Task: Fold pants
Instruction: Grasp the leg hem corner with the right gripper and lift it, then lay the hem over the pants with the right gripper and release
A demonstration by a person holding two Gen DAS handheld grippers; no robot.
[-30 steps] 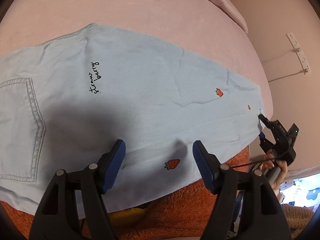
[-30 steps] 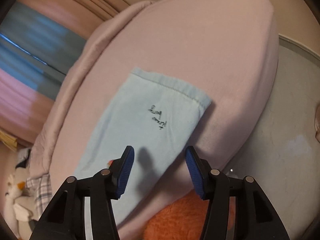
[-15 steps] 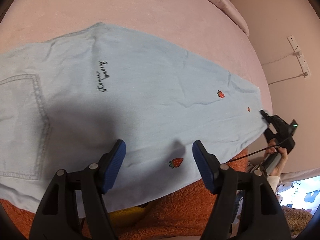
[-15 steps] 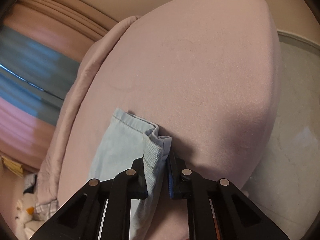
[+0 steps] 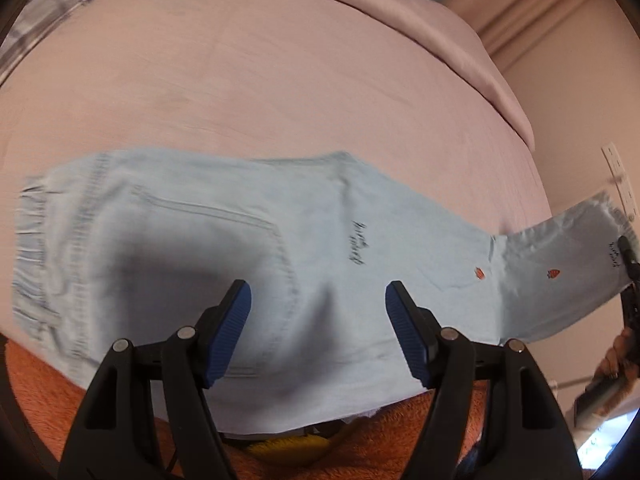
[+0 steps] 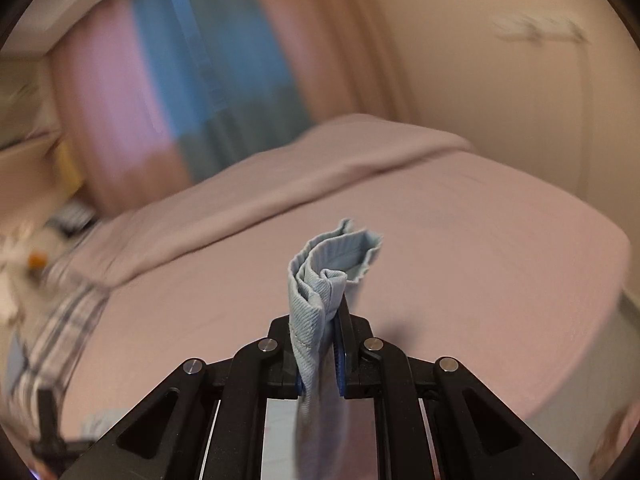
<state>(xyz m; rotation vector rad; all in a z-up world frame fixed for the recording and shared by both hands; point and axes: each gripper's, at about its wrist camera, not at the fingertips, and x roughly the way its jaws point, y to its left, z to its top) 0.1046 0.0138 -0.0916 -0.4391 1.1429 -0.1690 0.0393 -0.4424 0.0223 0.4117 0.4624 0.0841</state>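
Note:
Light blue pants (image 5: pixel 280 248) with small strawberry prints lie flat across the pink bed (image 5: pixel 280 80), waistband at the left. My left gripper (image 5: pixel 318 292) hovers open over the back pocket area, nothing between its blue pads. At the right edge of the left wrist view, my right gripper (image 5: pixel 626 252) holds the leg end lifted off the bed. In the right wrist view, that gripper (image 6: pixel 320 344) is shut on the bunched leg hem (image 6: pixel 320 280), high above the bed (image 6: pixel 480 260).
An orange fluffy garment (image 5: pixel 400 440) fills the near edge under the left gripper. A plaid cloth (image 5: pixel 60 4) lies at the bed's far left. A folded duvet (image 6: pixel 320 160) sits at the head. A socket strip (image 5: pixel 616 168) hangs on the right wall.
My right gripper shut on the leg hem and lifted it high off the bed. The left gripper, still open, shifted along the pants toward the pocket and waistband.

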